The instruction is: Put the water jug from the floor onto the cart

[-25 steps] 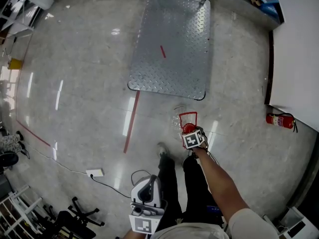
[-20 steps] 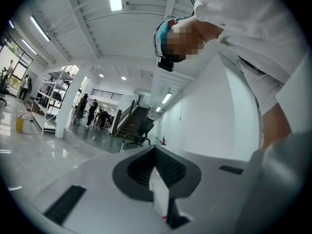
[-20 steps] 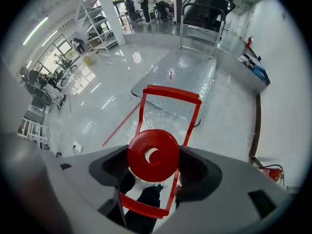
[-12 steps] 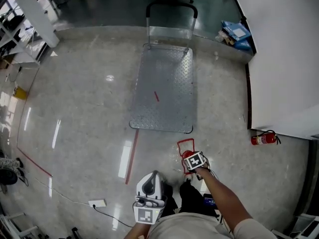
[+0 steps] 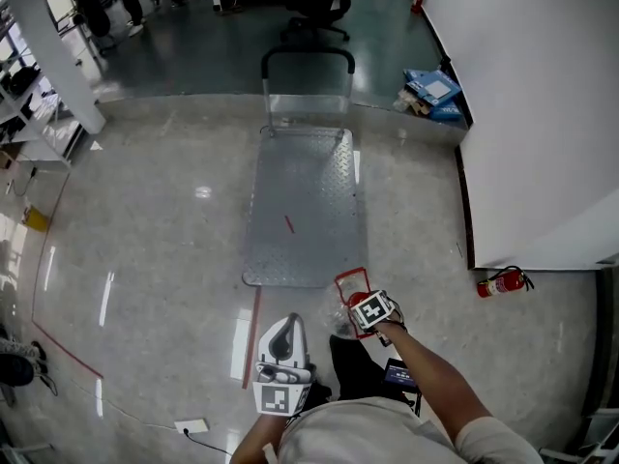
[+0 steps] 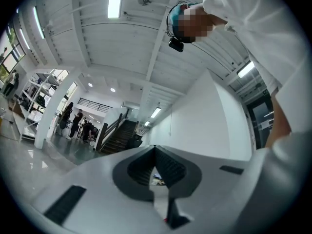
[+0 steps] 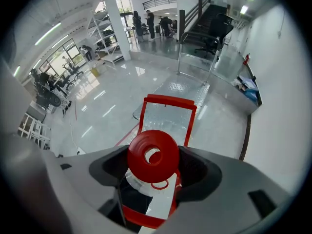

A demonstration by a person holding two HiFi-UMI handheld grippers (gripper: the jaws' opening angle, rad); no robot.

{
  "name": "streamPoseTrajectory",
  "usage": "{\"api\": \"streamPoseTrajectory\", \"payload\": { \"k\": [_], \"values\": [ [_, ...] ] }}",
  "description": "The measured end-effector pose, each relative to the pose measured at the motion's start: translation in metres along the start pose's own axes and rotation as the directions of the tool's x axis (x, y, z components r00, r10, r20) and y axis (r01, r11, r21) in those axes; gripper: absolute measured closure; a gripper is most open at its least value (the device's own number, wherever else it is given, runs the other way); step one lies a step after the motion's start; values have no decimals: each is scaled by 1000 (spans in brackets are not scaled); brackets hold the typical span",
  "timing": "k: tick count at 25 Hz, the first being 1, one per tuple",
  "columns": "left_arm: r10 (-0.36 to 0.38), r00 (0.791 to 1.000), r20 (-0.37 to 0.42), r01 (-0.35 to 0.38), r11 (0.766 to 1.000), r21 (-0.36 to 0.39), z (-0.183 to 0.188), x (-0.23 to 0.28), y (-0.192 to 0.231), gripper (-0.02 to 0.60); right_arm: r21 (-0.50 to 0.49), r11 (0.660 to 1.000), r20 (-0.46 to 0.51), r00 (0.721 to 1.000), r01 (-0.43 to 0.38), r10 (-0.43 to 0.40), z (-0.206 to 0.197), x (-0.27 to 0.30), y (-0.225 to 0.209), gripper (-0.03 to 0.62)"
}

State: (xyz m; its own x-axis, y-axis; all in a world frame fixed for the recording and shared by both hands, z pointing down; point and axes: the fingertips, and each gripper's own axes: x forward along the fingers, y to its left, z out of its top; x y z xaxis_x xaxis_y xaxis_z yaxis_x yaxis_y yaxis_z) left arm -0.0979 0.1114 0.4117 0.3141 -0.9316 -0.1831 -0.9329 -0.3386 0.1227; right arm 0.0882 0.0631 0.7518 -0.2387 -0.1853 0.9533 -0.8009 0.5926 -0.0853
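The water jug [image 5: 341, 315] is clear plastic with a red cap [image 7: 153, 155] and a red carrying frame [image 7: 168, 115]. My right gripper [image 7: 155, 175] is shut on its neck, just under the cap. In the head view the right gripper [image 5: 371, 313] holds the jug just short of the near edge of the cart [image 5: 302, 206], a flat steel platform with a push handle [image 5: 308, 59] at its far end. The jug's lower body is hidden. My left gripper [image 5: 279, 356] hangs near my body, shut on nothing, and the left gripper [image 6: 156, 179] points up toward the ceiling.
A white wall [image 5: 542, 114] runs along the right, with a red fire extinguisher [image 5: 498, 281] at its foot. Blue bags [image 5: 433, 93] lie past the wall's corner. An office chair [image 5: 324, 8] stands behind the cart. A power strip [image 5: 190, 424] and red floor tape [image 5: 250, 336] lie left.
I have walked forward with the jug in my right gripper. The cart's near edge has drawn close to the jug. Both grippers keep the same state.
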Motion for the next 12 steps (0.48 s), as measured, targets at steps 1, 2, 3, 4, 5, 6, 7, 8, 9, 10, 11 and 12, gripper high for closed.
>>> {"api": "streamPoseTrajectory", "payload": {
  "k": [1,2,3,4,5,6,7,8,9,10,11,12],
  "values": [
    [5,1000,-1,-5,1000,3,-3,12,0,578,-18,1000,5,1000,-4,4,10,0,-8,289],
    [10,1000,-2,-10,1000,9,-6,24,0,578,-39,999,11,1000,-7,7,20,2,-15,289],
    [17,1000,-3,-17,1000,19,-8,37,0,578,-60,998,16,1000,-11,12,31,3,-23,289],
    [25,1000,-3,-24,999,30,-9,50,2,578,-79,997,18,1000,-16,18,41,5,-29,289],
    [35,999,0,-35,999,35,-8,64,4,578,-97,995,18,1000,-21,23,52,5,-36,289],
    [49,999,4,-49,998,34,-7,78,7,578,-112,993,19,999,-25,27,64,6,-43,289],
    [65,998,7,-65,998,28,-6,91,11,578,-126,992,20,999,-27,30,75,8,-51,289],
    [80,997,10,-80,997,22,-6,103,14,578,-139,990,23,999,-30,33,85,10,-58,289],
    [92,996,12,-93,995,21,-6,113,15,578,-151,988,26,999,-32,37,93,12,-64,289],
    [101,995,14,-101,994,27,-6,122,17,578,-163,986,31,999,-34,40,100,15,-68,289],
    [106,994,18,-107,994,36,-5,131,18,578,-174,984,37,999,-34,41,108,18,-73,289],
    [110,994,23,-111,993,43,-3,141,20,578,-182,983,43,998,-30,39,117,21,-79,289]
  ]
}}
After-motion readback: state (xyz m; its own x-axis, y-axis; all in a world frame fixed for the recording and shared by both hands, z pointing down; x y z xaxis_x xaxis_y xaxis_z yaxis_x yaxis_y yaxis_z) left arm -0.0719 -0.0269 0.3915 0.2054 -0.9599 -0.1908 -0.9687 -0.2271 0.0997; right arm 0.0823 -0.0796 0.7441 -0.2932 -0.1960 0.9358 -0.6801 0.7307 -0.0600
